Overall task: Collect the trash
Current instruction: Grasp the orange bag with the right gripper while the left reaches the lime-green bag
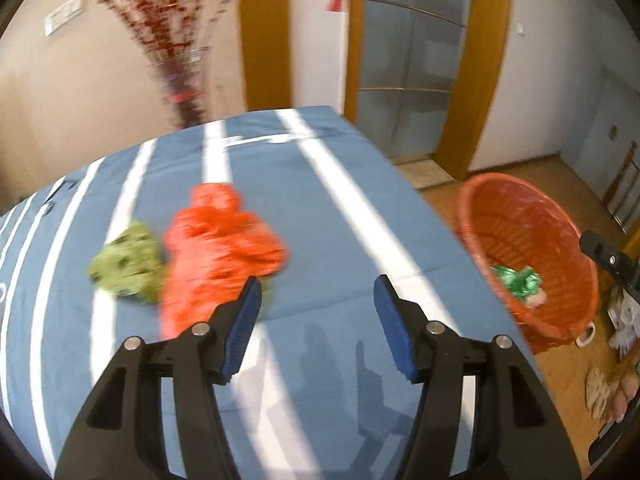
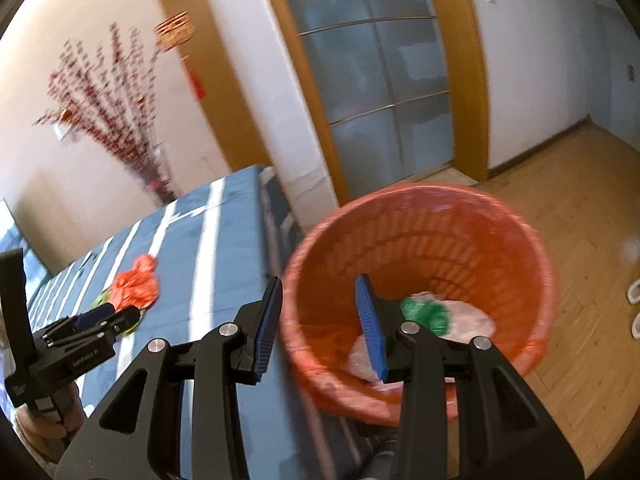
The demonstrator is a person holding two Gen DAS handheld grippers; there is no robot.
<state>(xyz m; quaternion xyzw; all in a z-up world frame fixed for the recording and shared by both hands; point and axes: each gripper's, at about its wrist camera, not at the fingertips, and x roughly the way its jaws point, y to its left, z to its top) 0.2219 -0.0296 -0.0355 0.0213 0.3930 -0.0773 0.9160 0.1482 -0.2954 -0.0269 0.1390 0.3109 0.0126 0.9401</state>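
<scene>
The left gripper (image 1: 318, 292) hovered over the blue striped table (image 1: 340, 208), its jaws wide and holding nothing. A crumpled orange bag (image 1: 220, 240) lay just ahead of the left jaw, with a green crumpled piece (image 1: 128, 260) touching its far side. The right gripper (image 2: 320, 296) hung at the table's edge, jaws likewise spread wide and empty, the right one over the mouth of the orange basket (image 2: 520, 240) on the floor. Inside the basket, beyond that jaw, lay a green wrapper (image 2: 428, 314) and pale scraps (image 2: 472, 320).
</scene>
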